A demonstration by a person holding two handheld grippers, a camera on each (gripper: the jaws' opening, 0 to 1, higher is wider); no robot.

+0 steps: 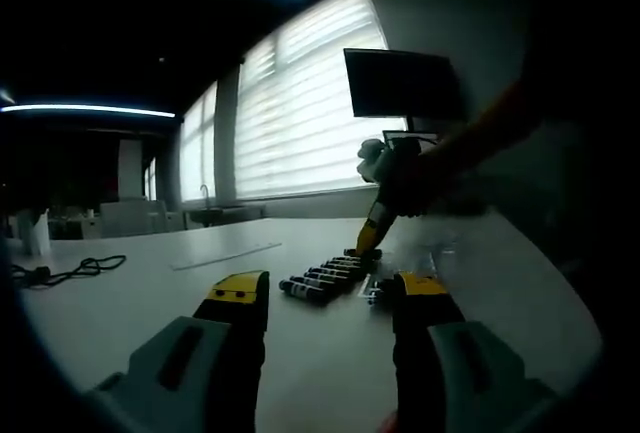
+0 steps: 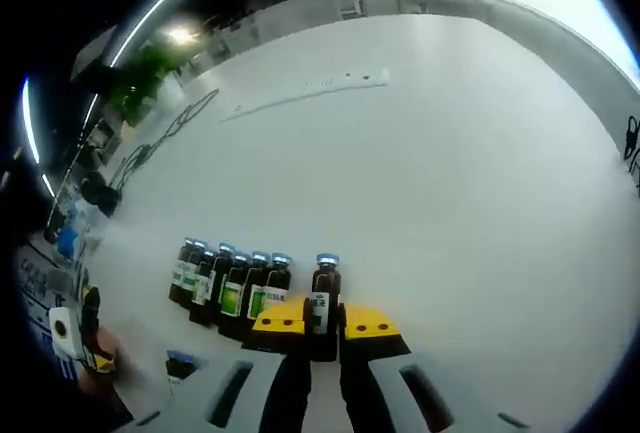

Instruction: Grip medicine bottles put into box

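Right gripper view looks down on a broad white table (image 2: 450, 153), where a long pale strip (image 2: 305, 93) lies far off and dark cables (image 2: 150, 148) trail near the far left edge. Near the bottom, a row of dark medicine bottles (image 2: 225, 288) with blue caps and green labels stands upright, packed side by side. One more single bottle (image 2: 323, 298) stands just apart from the row, between the yellow-tipped fingers (image 2: 280, 318) of the right gripper (image 2: 322, 325), which are clenched around its lower body. Left gripper view shows the same table (image 1: 130, 313) from a low angle, with bright blinds (image 1: 300, 103) and a dark monitor (image 1: 400, 83) behind. The left gripper (image 1: 330, 298) hovers above the tabletop, its fingers (image 1: 235, 293) spread wide and holding nothing. Beyond them the bottle row (image 1: 325, 278) sits on the table, with the other gripper's yellow tip (image 1: 370, 233) lowered at its far end.
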